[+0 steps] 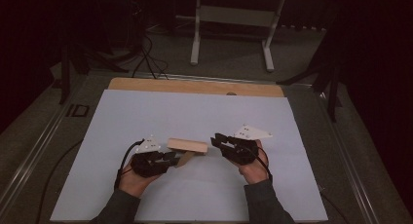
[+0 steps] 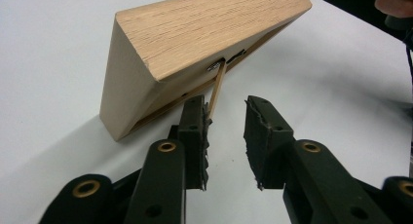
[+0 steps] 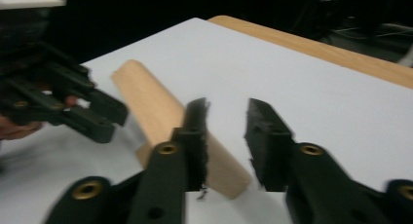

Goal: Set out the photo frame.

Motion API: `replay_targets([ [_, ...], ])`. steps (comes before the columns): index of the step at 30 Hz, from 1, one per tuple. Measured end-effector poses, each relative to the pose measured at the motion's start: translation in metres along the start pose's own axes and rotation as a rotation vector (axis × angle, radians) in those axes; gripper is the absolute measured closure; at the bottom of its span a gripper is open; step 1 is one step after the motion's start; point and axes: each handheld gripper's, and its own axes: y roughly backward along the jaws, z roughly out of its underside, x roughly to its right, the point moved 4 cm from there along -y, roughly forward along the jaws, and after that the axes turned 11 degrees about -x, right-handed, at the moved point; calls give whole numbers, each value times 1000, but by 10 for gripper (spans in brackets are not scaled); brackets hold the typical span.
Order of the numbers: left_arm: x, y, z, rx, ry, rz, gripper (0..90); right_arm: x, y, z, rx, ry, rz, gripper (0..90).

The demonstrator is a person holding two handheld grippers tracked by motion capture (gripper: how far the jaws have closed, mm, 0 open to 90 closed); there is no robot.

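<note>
The pale oak picture frame [image 1: 187, 145] with its thin fold-out wooden stand [image 2: 216, 90] props tilted on the white sheet [image 1: 195, 112], between both grippers. The left gripper [image 2: 226, 136] has its jaws partly spread, the stand's tip touching the inner side of one pad [image 2: 195, 131]; nothing is pinched. The right gripper [image 3: 226, 136], jaws likewise parted, hovers beside the frame's end, gripping nothing. No writing is legible. The right gripper view is blurred.

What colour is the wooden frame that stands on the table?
The wooden frame is light oak, pale tan with fine grain lines. The left gripper view shows it best.
</note>
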Motion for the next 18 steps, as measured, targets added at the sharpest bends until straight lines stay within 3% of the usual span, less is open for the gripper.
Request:
replay_targets([
  [5,2,0,-1,1,-11,-34,736,7,-4,3,19,-53,45,890],
  [7,3,1,-2,8,-14,-40,754,8,-7,5,13,-59,51,897],
  [15,2,1,-5,29,-9,-53,890,7,-26,9,-14,-76,15,898],
  [18,1,0,-6,26,-3,-58,895,8,-33,8,-13,-97,-11,898],
])
